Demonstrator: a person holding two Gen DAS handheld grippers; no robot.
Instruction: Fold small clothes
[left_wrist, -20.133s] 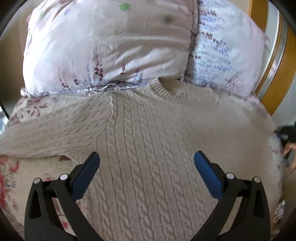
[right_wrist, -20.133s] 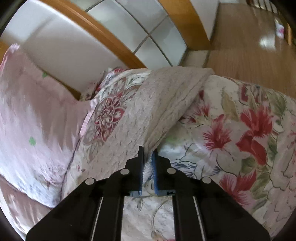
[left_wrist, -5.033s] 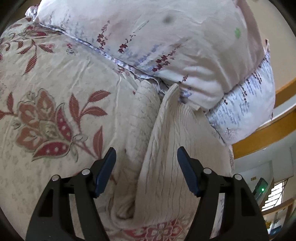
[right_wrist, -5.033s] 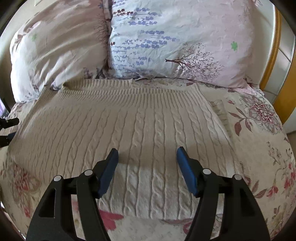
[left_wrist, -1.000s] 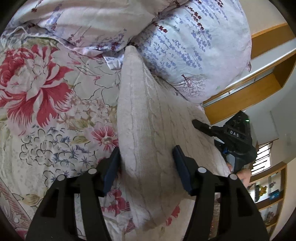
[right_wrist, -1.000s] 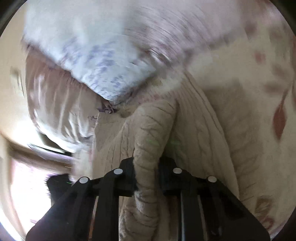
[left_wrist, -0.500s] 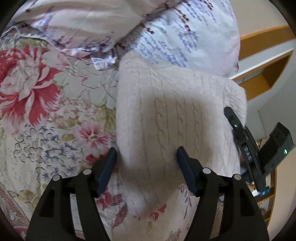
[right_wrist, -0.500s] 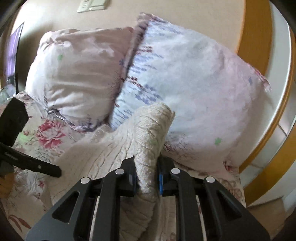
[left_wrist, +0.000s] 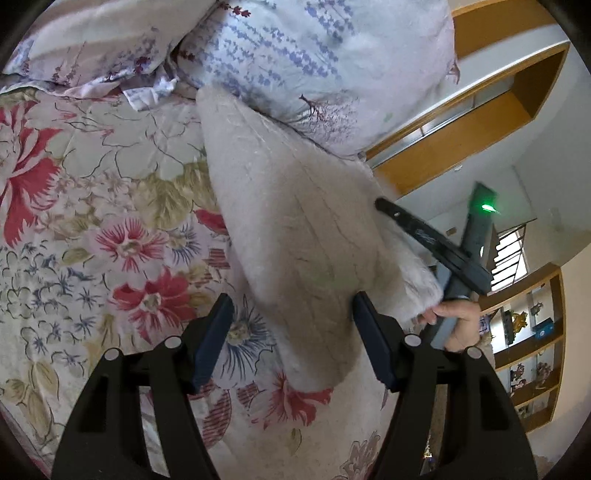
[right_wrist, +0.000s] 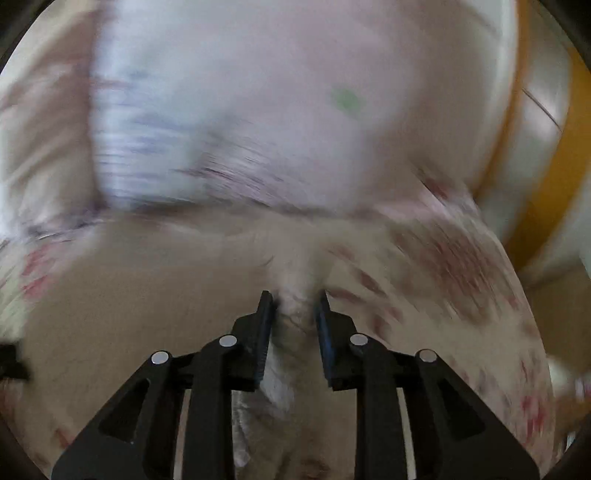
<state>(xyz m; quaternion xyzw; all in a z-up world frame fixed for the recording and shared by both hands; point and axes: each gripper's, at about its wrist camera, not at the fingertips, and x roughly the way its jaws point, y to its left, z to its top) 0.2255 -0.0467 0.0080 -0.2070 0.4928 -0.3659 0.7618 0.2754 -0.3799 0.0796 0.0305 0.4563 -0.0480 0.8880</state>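
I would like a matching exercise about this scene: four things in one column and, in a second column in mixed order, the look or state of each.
1. sweater
2. left tongs
3. right tongs
4. bedspread

a. printed with red flowers
b. cream cable knit
c. jaws wide apart, gripping nothing
d. jaws narrow, with a knit fold between

Pairs: 1-b, 2-c, 3-d, 4-a.
The jaws of the right tongs have just been opening, with the fold between them.

Left tongs and right tongs: black triangular-cutout arms, silver round pivot screws, dark-blue pads; right pads ridged.
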